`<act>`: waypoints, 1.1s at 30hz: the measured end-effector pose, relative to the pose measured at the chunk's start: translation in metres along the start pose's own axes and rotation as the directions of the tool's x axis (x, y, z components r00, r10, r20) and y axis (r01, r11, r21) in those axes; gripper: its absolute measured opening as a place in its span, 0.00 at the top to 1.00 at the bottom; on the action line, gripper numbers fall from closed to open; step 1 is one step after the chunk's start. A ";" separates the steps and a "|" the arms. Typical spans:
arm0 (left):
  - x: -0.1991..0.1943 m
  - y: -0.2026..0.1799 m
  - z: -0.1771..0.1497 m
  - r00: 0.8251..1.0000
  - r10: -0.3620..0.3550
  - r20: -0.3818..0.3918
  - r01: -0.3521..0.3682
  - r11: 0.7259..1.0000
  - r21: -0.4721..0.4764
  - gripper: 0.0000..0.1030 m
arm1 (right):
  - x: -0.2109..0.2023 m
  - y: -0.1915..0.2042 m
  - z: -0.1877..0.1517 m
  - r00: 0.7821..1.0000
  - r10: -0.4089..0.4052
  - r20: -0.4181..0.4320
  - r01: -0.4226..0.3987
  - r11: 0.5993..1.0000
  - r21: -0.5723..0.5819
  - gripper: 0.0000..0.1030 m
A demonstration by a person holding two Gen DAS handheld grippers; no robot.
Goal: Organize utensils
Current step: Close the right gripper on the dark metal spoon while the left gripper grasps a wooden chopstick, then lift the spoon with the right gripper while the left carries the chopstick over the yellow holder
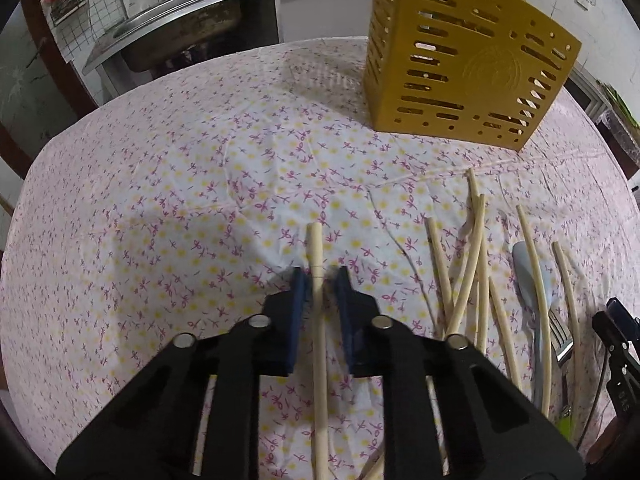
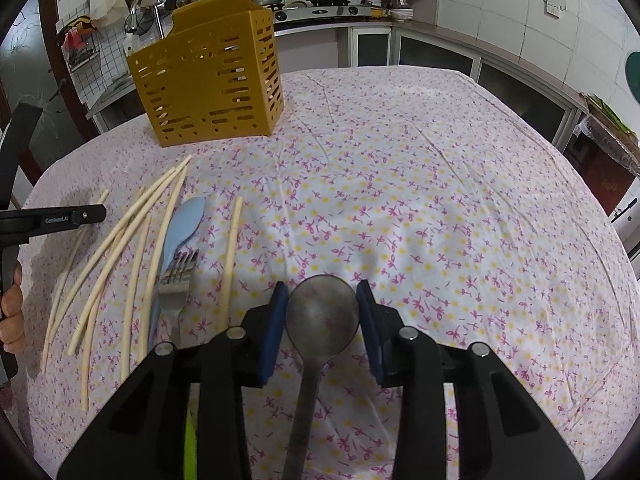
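Left wrist view: the left gripper (image 1: 320, 276) was spread, its two blue pads (image 1: 298, 292) standing apart on either side of a single chopstick (image 1: 318, 320) that lay on the flowered tablecloth (image 1: 180, 200). A narrow gap showed on each side of the stick, so the pads were around it but not pressing it. The chopstick ran lengthwise between the fingers, its blunt end reaching just past the tips. To the right lay a loose bundle of chopsticks (image 1: 476, 264), some crossing one another, with a pale blue spoon (image 1: 528, 276) and a metal fork (image 1: 558, 332) among them. The yellow slotted holder (image 1: 460, 60) stood upright at the far side of the table, well apart from the gripper. A black part of the right gripper (image 1: 618, 344) showed at the right edge.

Right wrist view: the right gripper (image 2: 322, 300) was likewise spread wide, its blue pads (image 2: 276, 320) flanking the bowl of a grey metal spoon (image 2: 322, 312); the bowl sat between them with small gaps, and I could not tell whether either pad touched it. The spoon's handle ran back under the gripper body. To the left lay the chopsticks (image 2: 132, 232), the blue spoon (image 2: 182, 228) and the fork (image 2: 176, 280), the fork's tines overlapping the blue spoon's handle. The holder (image 2: 208, 84) stood upright at the far left of the cloth (image 2: 440, 200). The left gripper's black arm (image 2: 56, 218) entered from the left edge.
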State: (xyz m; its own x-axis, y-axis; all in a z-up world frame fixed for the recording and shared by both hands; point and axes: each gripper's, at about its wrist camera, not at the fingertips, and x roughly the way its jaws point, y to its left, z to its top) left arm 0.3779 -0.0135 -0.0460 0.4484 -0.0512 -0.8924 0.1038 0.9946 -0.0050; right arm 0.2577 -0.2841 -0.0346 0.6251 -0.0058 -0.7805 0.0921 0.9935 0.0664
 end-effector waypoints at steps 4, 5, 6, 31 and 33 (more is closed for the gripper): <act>-0.004 0.012 -0.006 0.999 -0.038 0.000 0.038 0.999 -0.034 0.96 | -0.007 -0.003 0.001 1.000 0.006 0.007 -0.006 1.000 0.010 0.65; -0.006 0.015 -0.008 0.999 -0.046 0.001 0.046 0.998 -0.040 0.96 | -0.008 -0.004 0.001 1.000 0.008 0.008 -0.008 1.000 0.012 0.65; -0.008 0.015 -0.012 0.999 -0.050 0.004 0.050 0.998 -0.043 0.96 | -0.011 -0.004 0.002 1.000 0.013 0.012 -0.013 1.000 0.014 0.65; -0.133 0.024 -0.011 0.935 -0.164 0.314 0.180 0.983 -0.023 0.96 | -0.065 -0.005 0.046 0.963 0.128 0.239 -0.134 0.991 0.007 0.65; -0.138 0.023 -0.006 0.931 -0.168 0.325 0.185 0.983 -0.021 0.96 | -0.068 -0.003 0.051 0.957 0.131 0.258 -0.134 0.991 -0.008 0.65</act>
State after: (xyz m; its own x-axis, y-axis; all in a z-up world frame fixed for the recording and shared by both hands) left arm 0.3129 0.0172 0.0737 0.6886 -0.2443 -0.6828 0.1662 0.9697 -0.1793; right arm 0.2548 -0.2923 0.0501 0.8105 0.0954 -0.5779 0.0016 0.9863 0.1650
